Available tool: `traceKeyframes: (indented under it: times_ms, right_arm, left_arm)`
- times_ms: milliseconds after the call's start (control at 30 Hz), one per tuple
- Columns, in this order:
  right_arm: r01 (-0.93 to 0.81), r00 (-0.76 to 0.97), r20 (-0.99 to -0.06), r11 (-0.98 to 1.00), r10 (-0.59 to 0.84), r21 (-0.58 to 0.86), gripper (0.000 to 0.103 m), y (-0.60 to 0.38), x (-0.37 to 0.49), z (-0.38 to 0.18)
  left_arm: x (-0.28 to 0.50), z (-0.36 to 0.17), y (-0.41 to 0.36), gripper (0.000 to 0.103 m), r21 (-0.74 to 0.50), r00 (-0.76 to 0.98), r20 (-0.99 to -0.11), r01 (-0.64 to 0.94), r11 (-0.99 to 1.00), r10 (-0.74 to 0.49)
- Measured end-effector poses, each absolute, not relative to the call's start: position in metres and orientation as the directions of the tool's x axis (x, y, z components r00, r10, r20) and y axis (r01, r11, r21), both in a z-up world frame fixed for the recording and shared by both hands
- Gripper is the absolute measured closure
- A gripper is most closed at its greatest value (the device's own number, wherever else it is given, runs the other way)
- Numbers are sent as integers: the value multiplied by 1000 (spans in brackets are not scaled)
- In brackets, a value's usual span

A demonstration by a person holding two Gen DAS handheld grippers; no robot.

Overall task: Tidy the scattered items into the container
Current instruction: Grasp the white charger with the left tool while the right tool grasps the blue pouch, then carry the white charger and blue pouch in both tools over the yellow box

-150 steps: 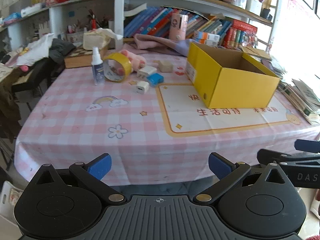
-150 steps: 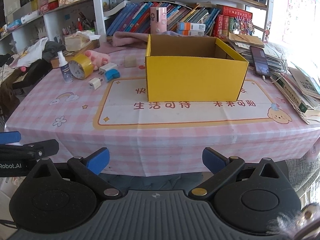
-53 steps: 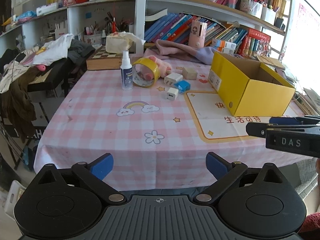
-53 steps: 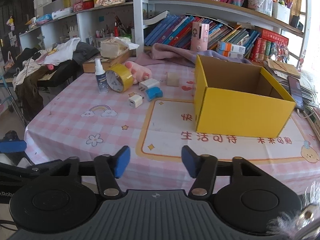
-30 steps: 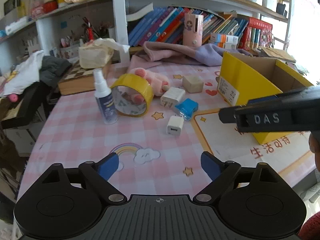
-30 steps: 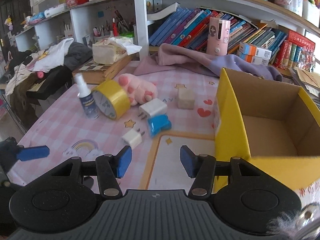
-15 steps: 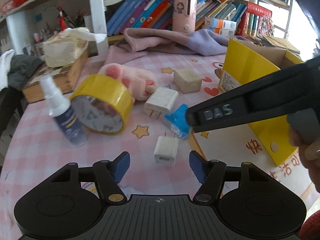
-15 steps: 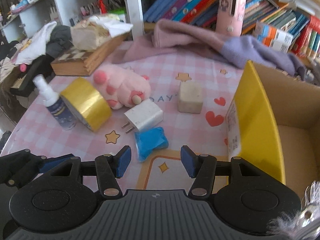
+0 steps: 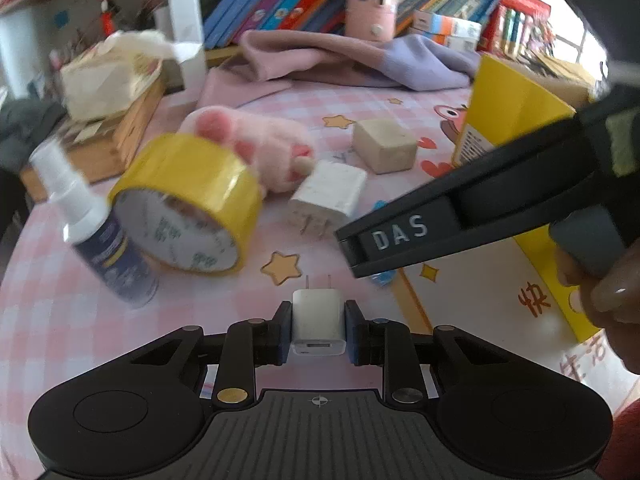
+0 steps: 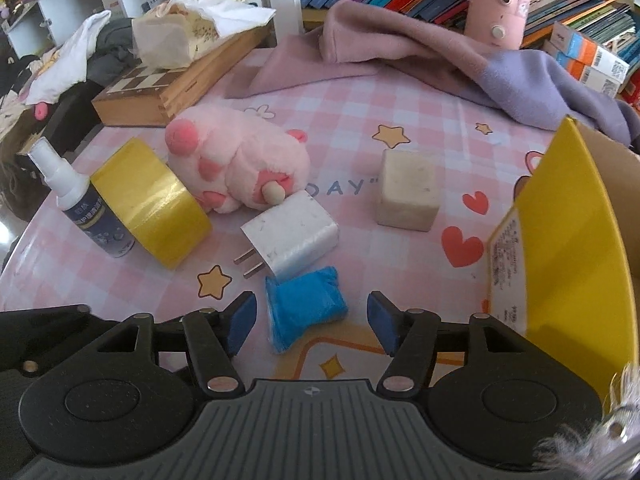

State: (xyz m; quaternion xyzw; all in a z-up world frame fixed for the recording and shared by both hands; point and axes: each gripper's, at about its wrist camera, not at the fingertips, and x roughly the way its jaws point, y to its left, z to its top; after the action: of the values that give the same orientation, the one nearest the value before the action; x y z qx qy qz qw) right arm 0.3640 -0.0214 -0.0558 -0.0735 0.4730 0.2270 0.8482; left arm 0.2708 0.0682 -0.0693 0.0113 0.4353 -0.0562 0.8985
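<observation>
- Our left gripper (image 9: 318,326) has its blue pads clamped on a small white plug-in charger cube (image 9: 318,322), low in the centre of the left wrist view, prongs pointing away from us.
- Our right gripper (image 10: 312,320) has its fingers apart, one either side of a crumpled blue packet (image 10: 305,307) lying on the pink checked tablecloth (image 10: 352,120).
- Just above the packet lies a larger white charger block (image 10: 292,234).
- The yellow cardboard box (image 10: 568,240) stands at the right edge of the frame.
- At left stand a yellow tape roll (image 10: 150,198) and a white-capped spray bottle (image 10: 86,208).
</observation>
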Motion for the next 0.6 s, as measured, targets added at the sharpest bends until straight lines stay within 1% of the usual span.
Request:
traceKeyframes:
  times_ms: [100,167,233,267,300,433,600]
  right_arm:
    - [-479,439,-844,875,309,71,44,-16,367,-62]
    - [-482,435,-851,875,294,55,46,-15,369,-67]
    - [-496,451,-845,868,288,31,50,-13,369,-68]
    - [-509,452,-841,860,298,32,59,-13,368,-68]
    - [-517,455,-837,855,303,29,60,-12,366,-67]
    - [-519,461,-827,853,323,44,61,-16,358,-60]
    - [-536,475,-797,841,373,75,61,-22,334,-38]
  left_arm:
    - [260,-67,83,78,-46,607,-791,62,997,-74]
    - [252,-64,94,78,-70,606,-793,24,997,-70]
    - [244,-60,102,78,-90,611,-789,-11,996,-64]
    - [241,-58,105,78,-97,615,-786,-26,995,-60]
    - [238,-56,107,78,-103,620,-782,-40,994,-56]
    - [231,-45,112,78,-114,647,-761,-59,992,-49]
    - [217,-31,112,78,-123,679,-732,-53,991,-55]
